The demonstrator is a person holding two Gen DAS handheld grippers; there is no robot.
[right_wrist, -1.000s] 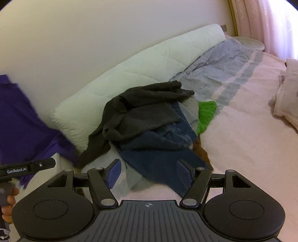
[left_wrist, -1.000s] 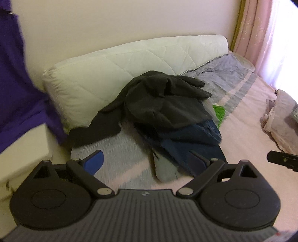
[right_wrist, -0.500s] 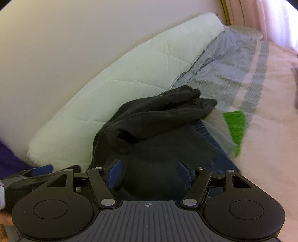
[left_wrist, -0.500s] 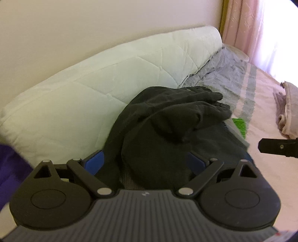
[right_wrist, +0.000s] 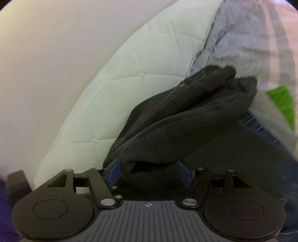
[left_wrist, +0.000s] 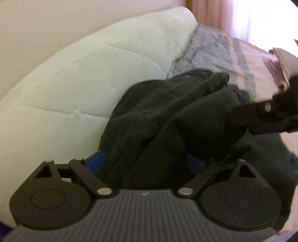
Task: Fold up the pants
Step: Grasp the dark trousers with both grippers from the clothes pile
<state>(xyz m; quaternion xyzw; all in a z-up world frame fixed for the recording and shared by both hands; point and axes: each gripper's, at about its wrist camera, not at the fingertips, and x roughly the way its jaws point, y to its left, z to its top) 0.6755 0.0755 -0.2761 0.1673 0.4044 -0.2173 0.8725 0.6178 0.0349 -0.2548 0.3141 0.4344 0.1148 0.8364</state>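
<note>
Both grippers have dropped onto the black pants (left_wrist: 167, 119) at the bed's wall-side edge: left gripper (left_wrist: 147, 162) closing around cloth, right gripper (right_wrist: 149, 175) spread astride it, neither yet clamped.

A home bedroom: quilted bolster (left_wrist: 89, 78), striped bedspread (left_wrist: 219, 54), pink curtain (left_wrist: 210, 13).

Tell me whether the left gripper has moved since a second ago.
Yes. The left gripper has come in towards the white quilted cushion; the black pants now lie between its closing jaws.
</note>
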